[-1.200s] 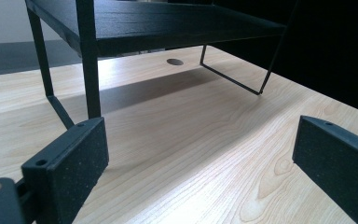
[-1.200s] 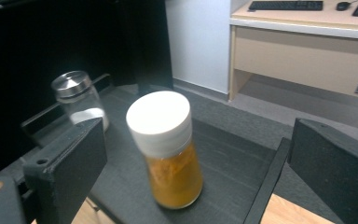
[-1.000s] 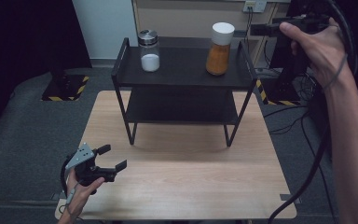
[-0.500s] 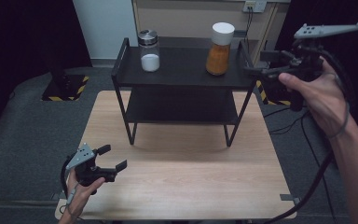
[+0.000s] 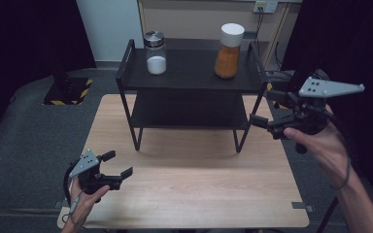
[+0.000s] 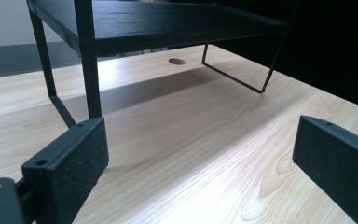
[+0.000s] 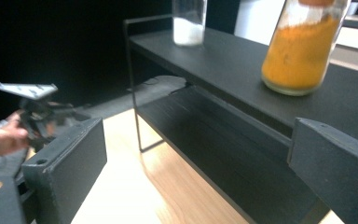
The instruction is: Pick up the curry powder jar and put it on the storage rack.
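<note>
Left hand-held gripper (image 5: 116,164) hovers low over the bench's (image 5: 199,194) near left corner, jaws wide apart and empty. On the rack's (image 5: 194,77) top shelf stand a white-filled jar (image 5: 156,52), left, and an orange jar (image 5: 228,50), right. Right hand-held gripper (image 5: 267,108), jaws parted and empty, is raised beside the rack's right end, near the orange jar.

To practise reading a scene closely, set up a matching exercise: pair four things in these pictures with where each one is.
Things:
1. jar of orange powder
2. jar of white powder
3. left gripper
4. right gripper

Places:
A. low over the table's near left corner
B. top shelf, left
C. in the air beside the rack's right end
D. top shelf, right

Pairs: 1-D, 2-B, 3-A, 4-C
</note>
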A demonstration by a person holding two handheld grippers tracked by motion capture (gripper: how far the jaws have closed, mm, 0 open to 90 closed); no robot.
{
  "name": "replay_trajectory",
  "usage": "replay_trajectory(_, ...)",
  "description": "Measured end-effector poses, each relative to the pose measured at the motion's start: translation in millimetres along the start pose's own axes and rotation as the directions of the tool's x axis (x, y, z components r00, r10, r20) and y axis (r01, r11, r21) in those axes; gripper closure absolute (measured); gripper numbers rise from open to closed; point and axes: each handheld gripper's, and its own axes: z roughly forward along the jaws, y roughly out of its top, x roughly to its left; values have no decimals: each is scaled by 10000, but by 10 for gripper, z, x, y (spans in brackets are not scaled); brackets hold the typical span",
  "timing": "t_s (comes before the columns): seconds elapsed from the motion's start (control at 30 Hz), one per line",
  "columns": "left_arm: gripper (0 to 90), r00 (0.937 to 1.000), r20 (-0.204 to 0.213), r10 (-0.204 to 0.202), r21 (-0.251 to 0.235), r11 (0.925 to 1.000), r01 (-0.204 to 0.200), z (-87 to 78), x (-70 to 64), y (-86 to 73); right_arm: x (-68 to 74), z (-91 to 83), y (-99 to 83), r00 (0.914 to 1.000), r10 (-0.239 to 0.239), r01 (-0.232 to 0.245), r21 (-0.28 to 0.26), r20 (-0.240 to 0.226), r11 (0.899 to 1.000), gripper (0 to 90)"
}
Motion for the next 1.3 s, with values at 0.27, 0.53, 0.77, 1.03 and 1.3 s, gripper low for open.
replay_trajectory(0.27,21,10000,-32,14,-85,10000,-14,-17,-6,-8,104,98,-539,9997,227,-229,-218,-77,9995,48)
replay_trajectory(0.53,20,10000,5,79,-115,9999,-79,-16,-5,-8,236,162,-1085,9990,88,-74,-310,436,9995,54)
replay_trajectory(0.77,19,10000,-7,93,-256,9996,-93,-28,-4,-23,265,228,-1519,9965,661,-647,-286,514,9975,52)
replay_trajectory(1.03,14,9995,208,233,-519,9984,-222,-34,4,-46,394,262,-1874,9925,716,-723,30,993,9974,50)
replay_trajectory(1.3,10,9984,364,432,-757,9963,-404,-40,6,-62,484,213,-2135,9888,825,-874,347,1245,9956,51)
